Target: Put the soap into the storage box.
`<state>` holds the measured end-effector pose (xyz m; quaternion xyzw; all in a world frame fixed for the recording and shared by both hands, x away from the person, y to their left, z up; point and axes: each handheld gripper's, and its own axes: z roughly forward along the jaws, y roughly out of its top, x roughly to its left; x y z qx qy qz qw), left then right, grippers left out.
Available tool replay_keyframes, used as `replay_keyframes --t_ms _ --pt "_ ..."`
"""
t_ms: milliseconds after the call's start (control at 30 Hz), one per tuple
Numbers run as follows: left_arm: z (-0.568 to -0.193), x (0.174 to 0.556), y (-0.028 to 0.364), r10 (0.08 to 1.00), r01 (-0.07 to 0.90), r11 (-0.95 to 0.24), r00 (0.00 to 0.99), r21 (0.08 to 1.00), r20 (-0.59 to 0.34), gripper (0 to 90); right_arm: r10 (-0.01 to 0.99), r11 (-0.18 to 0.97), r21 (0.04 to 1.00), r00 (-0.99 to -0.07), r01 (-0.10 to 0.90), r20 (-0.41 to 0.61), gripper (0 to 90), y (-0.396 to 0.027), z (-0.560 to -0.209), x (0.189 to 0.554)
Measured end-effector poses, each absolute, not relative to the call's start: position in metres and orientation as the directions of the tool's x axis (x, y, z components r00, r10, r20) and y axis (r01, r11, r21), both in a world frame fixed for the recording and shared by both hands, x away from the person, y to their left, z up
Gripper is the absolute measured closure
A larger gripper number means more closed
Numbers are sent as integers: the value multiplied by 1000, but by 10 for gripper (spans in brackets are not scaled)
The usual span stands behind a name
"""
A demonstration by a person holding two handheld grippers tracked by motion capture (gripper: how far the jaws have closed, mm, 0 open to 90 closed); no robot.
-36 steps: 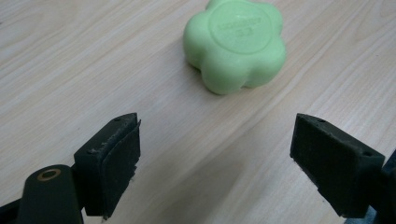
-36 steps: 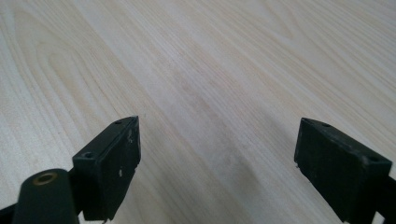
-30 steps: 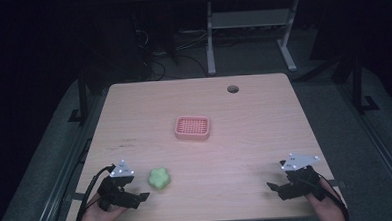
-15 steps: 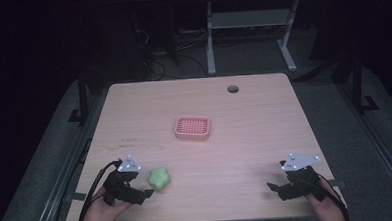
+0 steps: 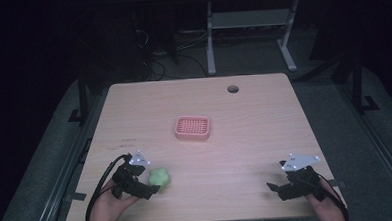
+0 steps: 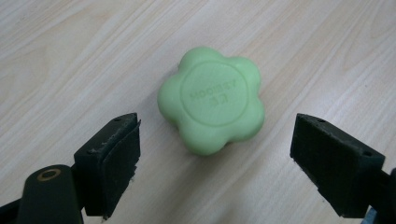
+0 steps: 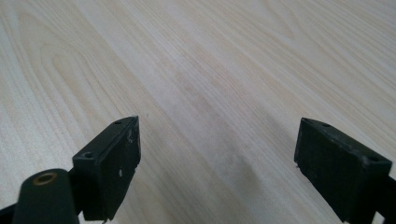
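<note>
The green soap (image 6: 211, 100) lies flat on the table (image 5: 265, 132) near its front left corner. The left tongs (image 6: 215, 154) stand wide open just short of it, holding nothing. The right tongs (image 7: 217, 161) gape empty near the front right corner.

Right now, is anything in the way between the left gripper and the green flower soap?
No. The left gripper is open, and the green soap lies on bare table just ahead of its jaws, with nothing between them.
</note>
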<state>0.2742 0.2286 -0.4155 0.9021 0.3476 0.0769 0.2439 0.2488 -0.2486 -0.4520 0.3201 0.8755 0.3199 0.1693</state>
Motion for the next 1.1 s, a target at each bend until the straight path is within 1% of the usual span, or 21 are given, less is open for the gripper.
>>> replay_keyframes --t_ms 67,367,567,733,833,1100 --pt "-415 277 226 661 590 -647 750 484 -31 157 678 577 671 -731 465 -77 140 -247 -452 248" --pt "-416 287 214 648 587 -666 761 460 -33 157 678 577 670 -731 467 -74 140 -247 -452 248" --pt "-418 293 208 653 601 -671 757 434 -39 157 678 577 670 -731 466 -75 140 -247 -452 248" --pt "-423 297 202 661 610 -683 750 401 -16 157 676 578 670 -733 466 -74 140 -247 -452 248" --pt "-427 300 202 671 630 -675 740 384 -34 157 675 579 670 -734 465 -74 140 -247 -452 248" --pt "-432 303 200 683 648 -674 730 355 -34 162 672 580 671 -737 462 -75 140 -247 -452 248"
